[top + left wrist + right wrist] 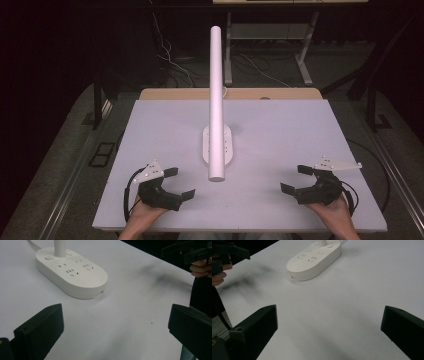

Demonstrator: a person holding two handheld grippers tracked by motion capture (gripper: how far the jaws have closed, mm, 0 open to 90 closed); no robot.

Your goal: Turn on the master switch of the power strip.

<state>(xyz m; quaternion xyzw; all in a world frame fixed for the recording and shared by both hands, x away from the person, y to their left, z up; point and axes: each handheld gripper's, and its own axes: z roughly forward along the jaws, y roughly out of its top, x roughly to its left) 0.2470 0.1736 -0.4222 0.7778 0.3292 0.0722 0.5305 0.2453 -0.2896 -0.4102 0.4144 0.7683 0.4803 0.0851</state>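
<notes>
white oval plastic power strip [218,146] with a tall white round post [216,100] rising from its far end sits at the middle of the white rectangular board [280,125] that covers the table, about midway between the two hands. in the left gripper view the strip's [72,277] top carries several groups of socket slots and a round button beside the foot of the post [60,247]; in the right gripper view the same strip [314,261] lies far up the board with the post's foot [322,243] at its far end.

left gripper [179,183] rests low over the near left part of the board, held by a hand [145,210] from below, its two black jaws spread wide with nothing between them. right gripper [296,178] sits at the near right part of the board in the other hand [332,210], its jaws likewise spread wide and empty. both grippers are well apart from the strip. a grey three-cornered plate tops each gripper, and black cables trail from them toward the near edge. beyond the board, a wooden tabletop edge [175,93], metal desk legs [305,55] and loose cables [172,60] lie on a dark floor.
</notes>
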